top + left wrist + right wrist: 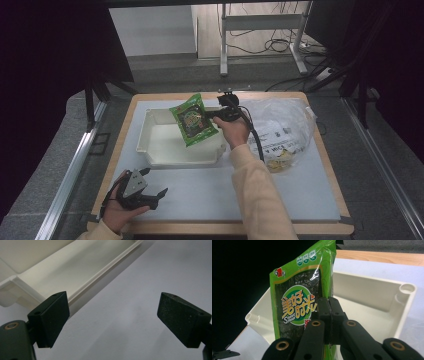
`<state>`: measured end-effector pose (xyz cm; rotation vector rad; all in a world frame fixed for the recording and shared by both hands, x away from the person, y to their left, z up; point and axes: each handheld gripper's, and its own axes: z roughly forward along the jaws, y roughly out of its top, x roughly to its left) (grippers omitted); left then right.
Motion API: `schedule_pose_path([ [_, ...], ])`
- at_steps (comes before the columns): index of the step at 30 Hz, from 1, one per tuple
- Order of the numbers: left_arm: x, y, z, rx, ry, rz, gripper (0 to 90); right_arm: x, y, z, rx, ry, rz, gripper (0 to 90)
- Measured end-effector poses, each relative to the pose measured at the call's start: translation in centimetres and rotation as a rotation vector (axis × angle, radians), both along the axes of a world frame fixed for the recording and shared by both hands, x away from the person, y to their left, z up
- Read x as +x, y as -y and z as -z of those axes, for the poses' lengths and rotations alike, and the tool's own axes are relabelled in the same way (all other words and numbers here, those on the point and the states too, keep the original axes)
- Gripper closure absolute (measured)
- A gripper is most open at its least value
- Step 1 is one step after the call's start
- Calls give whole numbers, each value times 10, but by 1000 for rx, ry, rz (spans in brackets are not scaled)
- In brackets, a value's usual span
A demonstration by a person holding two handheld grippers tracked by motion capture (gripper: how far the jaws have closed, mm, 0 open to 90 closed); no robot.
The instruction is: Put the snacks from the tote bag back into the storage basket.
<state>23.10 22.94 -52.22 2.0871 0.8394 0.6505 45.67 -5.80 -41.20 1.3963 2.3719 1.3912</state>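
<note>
snack packet (299, 302): glossy foil | tray (372, 292): smooth matt plastic

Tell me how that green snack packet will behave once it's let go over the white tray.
The green snack packet looks light: the right gripper carries it by one edge, shut on it. It holds a fairly flat shape, so probably semi-stiff, not floppy. Its glossy film shows glare, so it may slip. Dropped, it would likely land flat in the white tray.
</note>
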Motion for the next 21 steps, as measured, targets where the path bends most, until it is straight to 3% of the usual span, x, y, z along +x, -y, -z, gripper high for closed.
schedule_pose_path([
  [21, -1, 0, -1, -20, 4, 0, 107, 2, -34, 26, -9, -43, 2, 900],
])
